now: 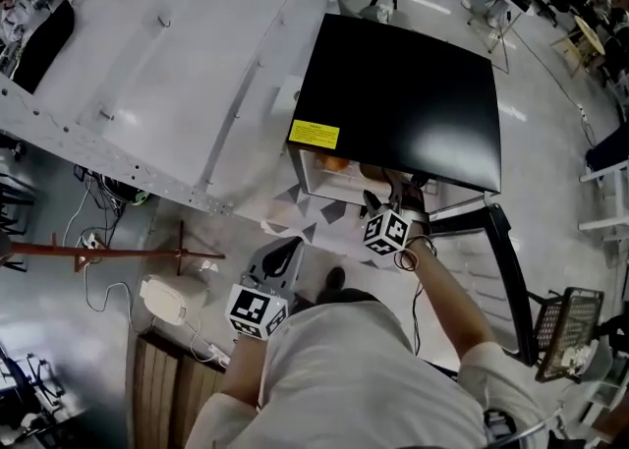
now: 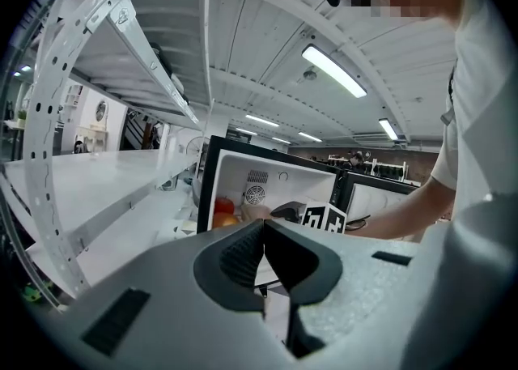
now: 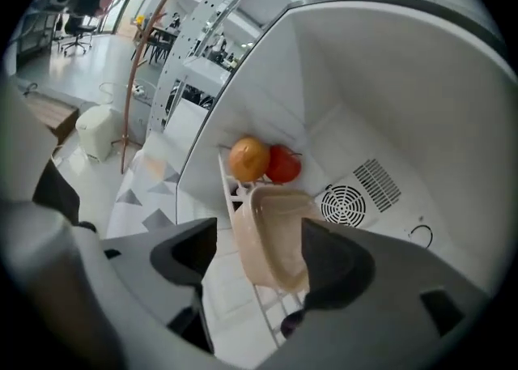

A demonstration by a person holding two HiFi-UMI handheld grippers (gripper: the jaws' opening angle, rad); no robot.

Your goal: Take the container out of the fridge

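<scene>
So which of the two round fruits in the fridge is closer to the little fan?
The red fruit. It sits between the orange fruit and the fan, so the orange one is farther from it.

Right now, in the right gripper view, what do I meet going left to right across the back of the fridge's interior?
orange fruit → red fruit → round fan grille

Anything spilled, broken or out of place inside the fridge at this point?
Nothing stands out. In the open fridge the beige container sits on the wire shelf and looks empty, with an orange fruit and a red fruit behind it. No spill or damage shows. The right gripper has its fingers open around the container.
</scene>
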